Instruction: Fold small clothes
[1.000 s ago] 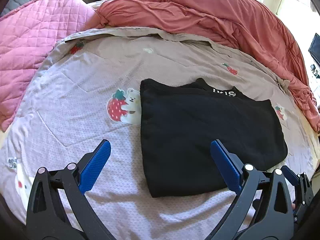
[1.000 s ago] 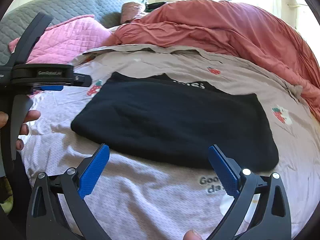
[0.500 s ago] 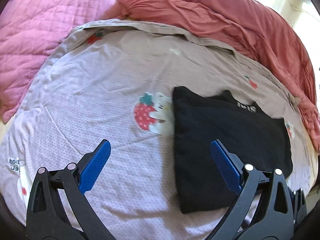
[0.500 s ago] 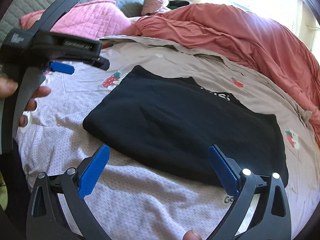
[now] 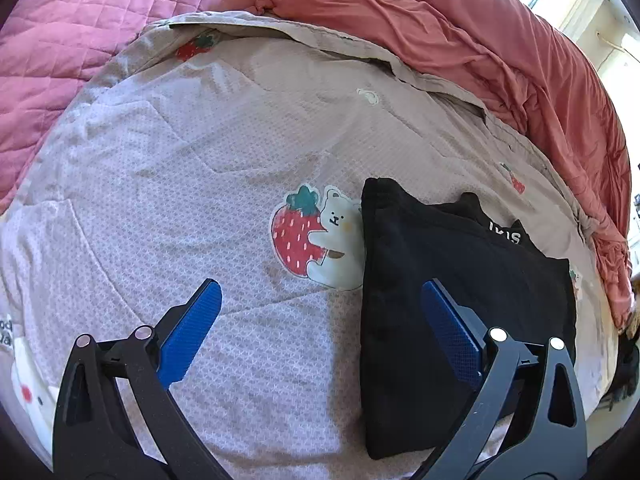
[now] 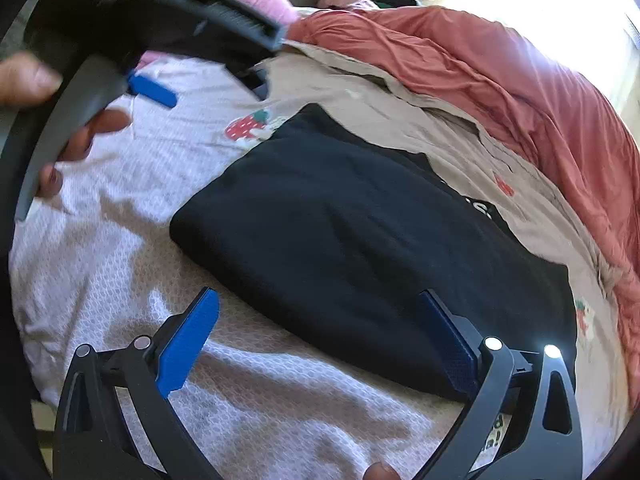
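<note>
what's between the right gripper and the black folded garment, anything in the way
Nothing visible. The right gripper hangs open right over the near edge of the black garment, with only bare bedsheet beside it.

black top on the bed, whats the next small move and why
Probably bring the open right gripper down onto the near edge of the black top to fold again. It lies flat and folded, both grippers are empty, and the left gripper is off to its side.

Both wrist views low over bed (image 5: 200, 160), sharing black garment (image 6: 340, 240)
</note>
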Demonstrator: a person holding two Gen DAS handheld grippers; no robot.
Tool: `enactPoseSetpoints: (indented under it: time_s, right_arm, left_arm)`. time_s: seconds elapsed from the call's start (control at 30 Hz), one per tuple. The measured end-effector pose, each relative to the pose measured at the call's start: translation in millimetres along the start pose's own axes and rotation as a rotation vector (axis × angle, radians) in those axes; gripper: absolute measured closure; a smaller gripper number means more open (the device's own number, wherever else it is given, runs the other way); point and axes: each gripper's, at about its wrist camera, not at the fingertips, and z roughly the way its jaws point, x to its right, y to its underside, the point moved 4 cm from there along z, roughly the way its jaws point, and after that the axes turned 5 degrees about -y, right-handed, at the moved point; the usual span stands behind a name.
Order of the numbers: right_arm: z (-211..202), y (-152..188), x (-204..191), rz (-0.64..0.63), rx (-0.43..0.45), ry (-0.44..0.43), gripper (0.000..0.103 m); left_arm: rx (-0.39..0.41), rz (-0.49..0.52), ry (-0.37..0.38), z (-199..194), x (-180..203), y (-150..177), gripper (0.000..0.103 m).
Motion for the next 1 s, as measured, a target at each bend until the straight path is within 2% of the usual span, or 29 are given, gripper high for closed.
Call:
enactPoseSetpoints:
  time_s: [0.2, 0.57, 0.73, 0.77, 0.8, 0.83, 1.0]
  right_arm:
    - [19.4, 1.9, -15.9, -0.093, -0.023, 0.025, 0.005]
    - [37.0, -9.7, -12.7, -0.112, 0.014, 0.109, 0.007]
    - [34.2, -13.4, -7.3, -0.080, 0.049, 0.076, 0.042]
    - [32.1, -14.0, -5.1, -0.062, 0.059, 0.049, 0.054]
    - [30.1, -14.7, -2.7, -0.040, 0.064, 0.025, 0.071]
    - [28.1, -15.2, -1.4, -0.019, 0.069, 0.005, 0.078]
    - [21.3, -18.7, 22.3, 0.175, 0.071, -0.151, 0.091]
  left_arm:
    - [-0.016, 0.004, -0.011, 8.7, 2.1, -1.2, 0.010]
    - [-0.038, -0.010, 0.003, 19.0, 1.9, -10.1, 0.010]
    - [-0.060, -0.002, 0.017, 26.4, 8.2, -10.7, 0.010]
    - [-0.069, -0.003, 0.031, 28.7, 10.4, -10.4, 0.010]
    - [-0.079, -0.009, 0.048, 31.0, 11.7, -10.5, 0.010]
    - [-0.092, -0.024, 0.078, 33.5, 12.7, -10.0, 0.010]
    - [-0.156, -0.120, 0.258, 45.6, 16.9, -8.2, 0.010]
